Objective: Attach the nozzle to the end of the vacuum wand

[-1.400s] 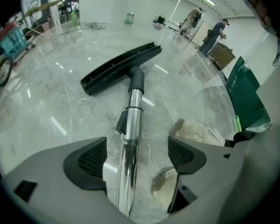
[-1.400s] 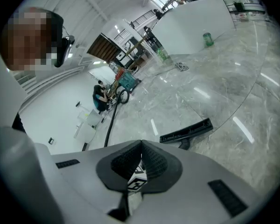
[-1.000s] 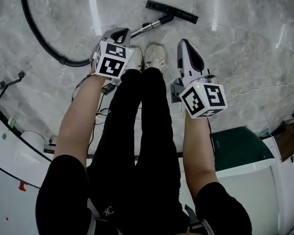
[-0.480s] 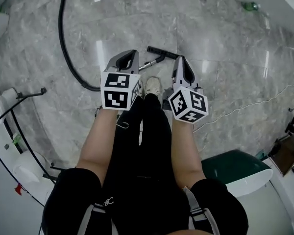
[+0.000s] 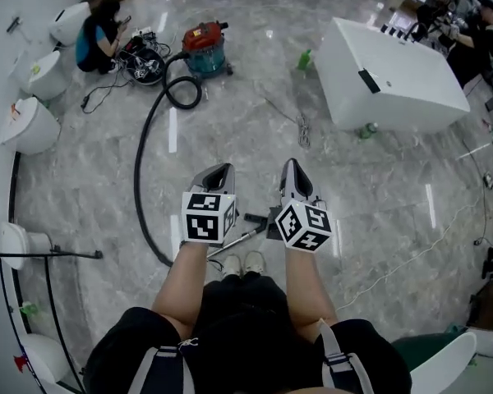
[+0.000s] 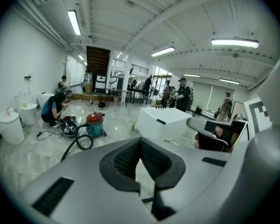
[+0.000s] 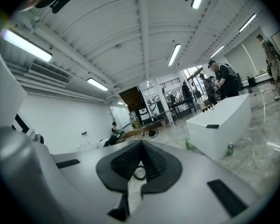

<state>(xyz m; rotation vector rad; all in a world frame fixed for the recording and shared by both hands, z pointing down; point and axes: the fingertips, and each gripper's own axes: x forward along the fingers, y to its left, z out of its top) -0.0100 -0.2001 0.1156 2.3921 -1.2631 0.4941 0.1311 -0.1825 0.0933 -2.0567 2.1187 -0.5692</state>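
Observation:
In the head view the silver vacuum wand point(image 5: 235, 243) lies on the marble floor just ahead of the person's shoes. Its black floor nozzle point(image 5: 257, 218) sits at its far end, partly hidden behind the right gripper's marker cube. The black hose point(image 5: 142, 179) curves away to a red vacuum canister point(image 5: 205, 46). My left gripper point(image 5: 217, 171) and right gripper point(image 5: 292, 167) are held side by side high above the wand, both shut and holding nothing. The left gripper view shows its pads point(image 6: 130, 157) pressed together; the right gripper view shows its pads point(image 7: 151, 160) the same way.
A big white block point(image 5: 390, 80) stands at the far right with a green bottle point(image 5: 304, 60) near it. A person point(image 5: 99, 27) crouches by cables at the far left. White toilets point(image 5: 29, 125) line the left wall. More people stand at the far back point(image 6: 182, 94).
Both grippers have risen from close to the floor to well above it, staying shut. The head view has lifted from the feet to take in the room; wand and nozzle stay on the floor.

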